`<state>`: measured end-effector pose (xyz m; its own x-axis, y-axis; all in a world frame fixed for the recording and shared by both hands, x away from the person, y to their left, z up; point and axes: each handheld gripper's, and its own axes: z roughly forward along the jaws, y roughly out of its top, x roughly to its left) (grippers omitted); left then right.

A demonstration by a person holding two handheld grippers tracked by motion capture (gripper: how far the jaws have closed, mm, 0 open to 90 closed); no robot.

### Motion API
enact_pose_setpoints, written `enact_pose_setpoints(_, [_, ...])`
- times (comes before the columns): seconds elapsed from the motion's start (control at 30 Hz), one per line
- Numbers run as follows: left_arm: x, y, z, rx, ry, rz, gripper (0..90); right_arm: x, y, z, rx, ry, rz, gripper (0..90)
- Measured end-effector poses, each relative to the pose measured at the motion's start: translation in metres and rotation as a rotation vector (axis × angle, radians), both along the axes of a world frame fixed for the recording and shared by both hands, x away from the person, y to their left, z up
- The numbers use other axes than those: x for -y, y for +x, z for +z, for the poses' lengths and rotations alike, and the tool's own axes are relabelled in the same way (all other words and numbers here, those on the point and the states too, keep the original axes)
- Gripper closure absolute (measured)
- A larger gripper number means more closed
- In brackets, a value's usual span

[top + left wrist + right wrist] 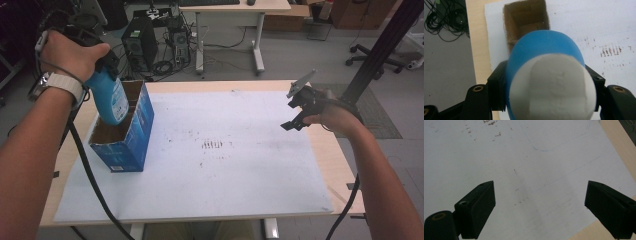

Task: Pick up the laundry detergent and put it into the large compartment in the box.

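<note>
Blue bottle (111, 100) with white cap end, being clamped in the left gripper (102, 65), jaws pressing on both flanks of its rounded body. Hanging tilted, base pointing down over the open top of the blue cardboard box (131, 134), seemingly just entering the mouth. In the left gripper view, looking along the bottle (544, 50) straight into the box's brown interior (526, 20), a divider crossing inside. Likely being lowered into a compartment. Judging by the look: smooth plastic, probably slippery and slightly yielding, moderately heavy if full, not fragile; best taken across the widest part of the body, near the shoulder, where the jaws are sitting now. Box standing at the left edge of the white sheet (225, 170) covering the table (345, 165). Farther right, right gripper (296, 116) hovering over the sheet's far side, jaws standing wide apart, holding nothing, well apart from the box.
</note>
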<state>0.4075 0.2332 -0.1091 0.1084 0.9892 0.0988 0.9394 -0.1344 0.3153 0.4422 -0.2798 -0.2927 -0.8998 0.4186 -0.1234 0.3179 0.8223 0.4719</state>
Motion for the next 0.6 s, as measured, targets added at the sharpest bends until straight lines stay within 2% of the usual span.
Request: enact_pose_setpoints(0.6, [-0.01, 0.005, -0.031, 0.009, -0.006, 0.011, 37.3, 0.0, 0.001, -0.002, -0.008, -0.003, -0.008, 9.7])
